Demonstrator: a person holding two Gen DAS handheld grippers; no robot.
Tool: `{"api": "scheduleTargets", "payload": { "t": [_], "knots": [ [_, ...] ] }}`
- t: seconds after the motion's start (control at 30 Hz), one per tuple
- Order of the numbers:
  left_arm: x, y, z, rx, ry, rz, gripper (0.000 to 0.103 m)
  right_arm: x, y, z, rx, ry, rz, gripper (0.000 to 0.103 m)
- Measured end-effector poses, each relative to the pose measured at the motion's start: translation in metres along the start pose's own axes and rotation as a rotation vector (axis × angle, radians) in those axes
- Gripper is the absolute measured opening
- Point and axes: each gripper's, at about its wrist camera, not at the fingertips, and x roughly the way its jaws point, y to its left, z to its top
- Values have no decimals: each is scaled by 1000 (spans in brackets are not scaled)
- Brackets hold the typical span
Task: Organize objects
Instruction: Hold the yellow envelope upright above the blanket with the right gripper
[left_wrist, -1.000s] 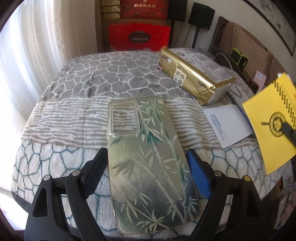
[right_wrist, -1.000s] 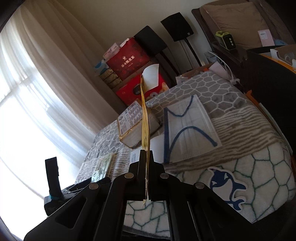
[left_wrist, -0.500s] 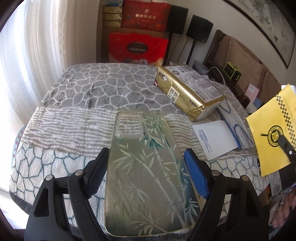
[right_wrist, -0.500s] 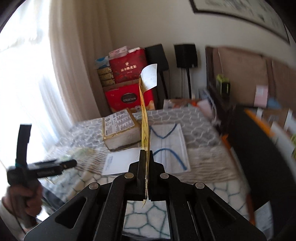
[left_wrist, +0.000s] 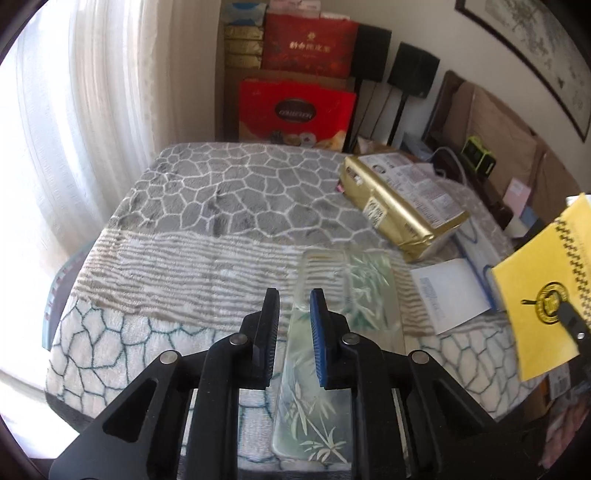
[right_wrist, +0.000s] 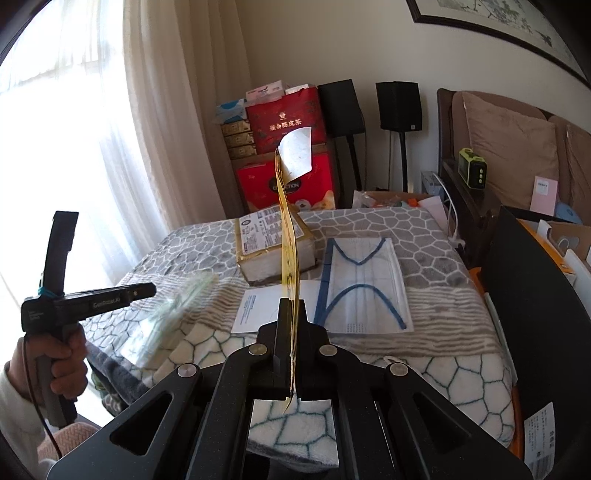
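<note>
My left gripper (left_wrist: 294, 314) hovers over the patterned blanket (left_wrist: 229, 192), its jaws closing and only a narrow gap left. The bamboo-print phone case (left_wrist: 332, 387) shows below and behind the blue-padded right finger, no longer spanned by the pads. In the right wrist view the case (right_wrist: 166, 314) is blurred and tilted just under the left gripper (right_wrist: 147, 290), which a person's hand (right_wrist: 55, 362) holds. My right gripper (right_wrist: 294, 306) is shut on a yellow booklet (right_wrist: 288, 251), seen edge-on. The yellow booklet (left_wrist: 543, 306) also hangs at the right of the left wrist view.
A gold foil package (left_wrist: 402, 206) lies at the back right of the bed, with a white leaflet (left_wrist: 450, 295) and a packed face mask (right_wrist: 364, 288) beside it. Red gift boxes (left_wrist: 295, 107) and speakers stand behind. Dark furniture (right_wrist: 535, 295) borders the right side.
The left jaws went from wide on both sides of the phone case to nearly together, and the case now sits off to their right. The right gripper rolled upright with the booklet.
</note>
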Motion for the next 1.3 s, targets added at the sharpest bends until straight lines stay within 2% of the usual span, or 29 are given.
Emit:
{"api": "scheduleTargets", "payload": {
  "t": [0.1,0.23,0.37,0.53,0.63,0.67,0.7,0.83,0.93,0.97,1.03,1.2,1.3],
  "knots": [
    [19,-1,-8,12,63,0,16,-1,-6,-2,-13,15,-16,0],
    [18,-7,-13,33,30,9,17,-6,-14,-7,-2,23,-26,0],
    [18,-16,-10,50,66,-8,39,-8,-22,-13,26,32,-24,0],
    [9,-19,-7,23,80,-31,43,-16,-27,-18,24,34,-31,1],
    [1,-28,-5,57,83,-30,65,-20,-31,-20,16,32,-32,1],
    [1,-34,-6,85,98,-19,78,-19,-33,-22,17,35,-32,1],
    [1,-40,-8,112,105,0,83,-18,-35,-23,18,40,-31,1],
    [7,-62,-19,236,87,106,95,-14,-38,-24,22,54,-24,1],
    [23,-76,-28,403,71,254,100,-16,-37,-24,15,50,-19,1],
    [23,-76,-28,432,30,258,103,-17,-36,-24,12,48,-17,1],
    [26,-71,-26,423,37,229,103,-16,-34,-24,7,48,-12,1],
    [39,-26,-21,151,121,-8,103,-10,-32,-28,10,63,-5,1],
    [37,-24,-26,191,77,-35,103,-8,-29,-29,1,70,1,1]
  ]
}}
